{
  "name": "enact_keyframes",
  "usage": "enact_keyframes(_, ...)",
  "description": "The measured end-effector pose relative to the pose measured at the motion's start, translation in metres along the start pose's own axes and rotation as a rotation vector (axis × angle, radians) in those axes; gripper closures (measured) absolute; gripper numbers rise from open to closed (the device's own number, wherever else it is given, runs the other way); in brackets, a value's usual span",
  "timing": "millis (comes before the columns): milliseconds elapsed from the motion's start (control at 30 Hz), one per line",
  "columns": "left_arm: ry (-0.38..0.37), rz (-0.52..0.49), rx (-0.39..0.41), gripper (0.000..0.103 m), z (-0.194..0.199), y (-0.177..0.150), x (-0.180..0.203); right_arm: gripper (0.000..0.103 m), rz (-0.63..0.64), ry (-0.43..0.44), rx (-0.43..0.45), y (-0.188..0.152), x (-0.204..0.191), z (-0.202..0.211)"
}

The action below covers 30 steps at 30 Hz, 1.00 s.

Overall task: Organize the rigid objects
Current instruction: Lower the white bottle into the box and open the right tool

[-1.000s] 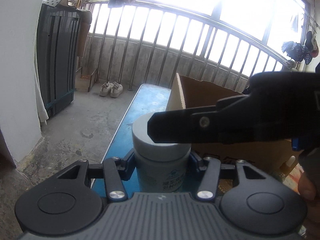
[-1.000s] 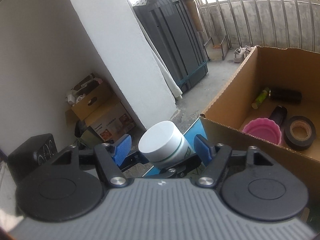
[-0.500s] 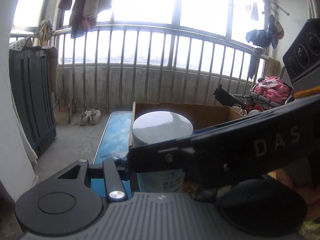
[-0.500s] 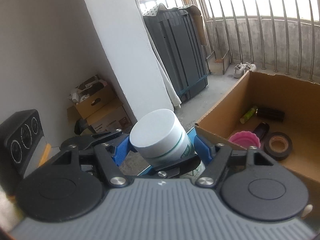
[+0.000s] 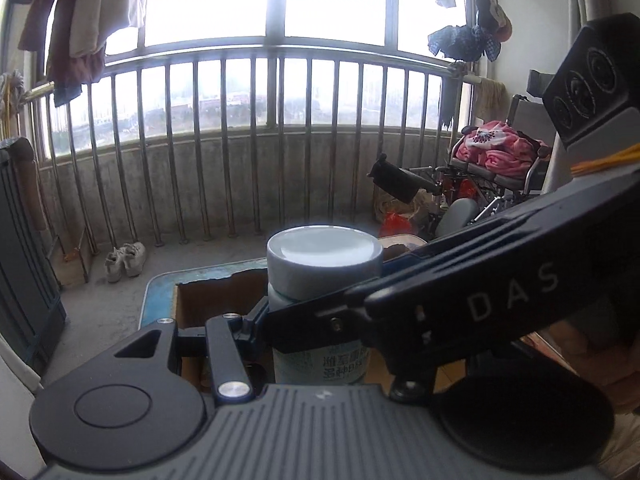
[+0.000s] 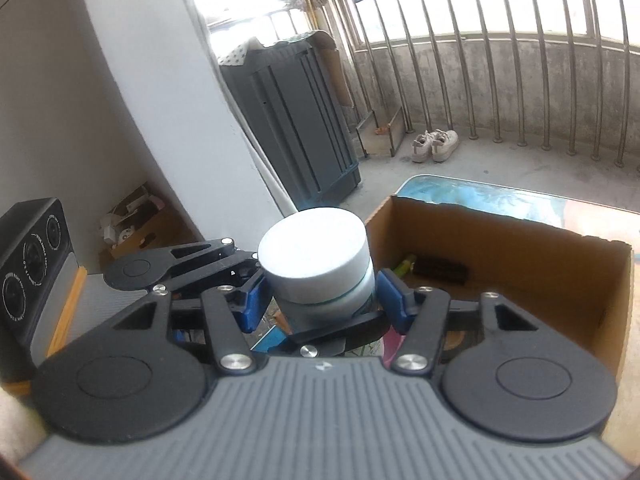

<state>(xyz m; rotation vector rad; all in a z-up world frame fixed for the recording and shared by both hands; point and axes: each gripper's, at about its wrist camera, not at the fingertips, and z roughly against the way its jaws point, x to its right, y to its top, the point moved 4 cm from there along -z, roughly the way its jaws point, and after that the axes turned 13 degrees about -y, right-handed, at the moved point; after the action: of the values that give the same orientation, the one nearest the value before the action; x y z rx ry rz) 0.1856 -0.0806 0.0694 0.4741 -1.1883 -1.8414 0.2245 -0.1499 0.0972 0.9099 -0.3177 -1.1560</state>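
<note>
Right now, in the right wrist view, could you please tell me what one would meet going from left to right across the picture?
Black three-dial speaker box → dark grey slatted cabinet → white-capped plastic jar → pair of pale sneakers → open brown cardboard box.

Daylight only. Left wrist view: window (image 5: 276,0) at 12 o'clock blown out to white, no detail behind the glass; railing (image 5: 224,152) bars backlit, hazy. Strong glare patch on the white jar lid (image 5: 322,246), centre frame. Foreground gripper bodies dark, underexposed, 4 to 8 o'clock.

Right wrist view: light enters from 12 to 2 o'clock; white wall (image 6: 168,92) evenly lit. Cardboard box (image 6: 520,256) interior shaded. Slight softness overall. Fisheye bends bars and wall; black vignette at corners.
</note>
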Motion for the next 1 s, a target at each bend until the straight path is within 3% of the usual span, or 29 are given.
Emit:
enact_keyframes(167,-0.06,0.13,-0.109,0.049,-0.056,0.01,-0.042,0.048,-0.084,-0.015,-0.063,0.02,0.051,-0.042)
enact_keyframes(433,-0.042,0.214,-0.239,0.047,-0.12,0.012,-0.083,0.048,-0.138,-0.049,-0.113,0.017,0.102,-0.105)
enact_keyframes(700,-0.054,0.399,-0.332,0.041,-0.147,-0.002,-0.115,0.049,-0.081,-0.14,-0.167,0.017,0.115,-0.17)
enact_keyframes(1000,-0.053,0.422,-0.352,0.037,-0.143,-0.011,-0.121,0.045,-0.021,-0.172,-0.186,0.015,0.108,-0.19)
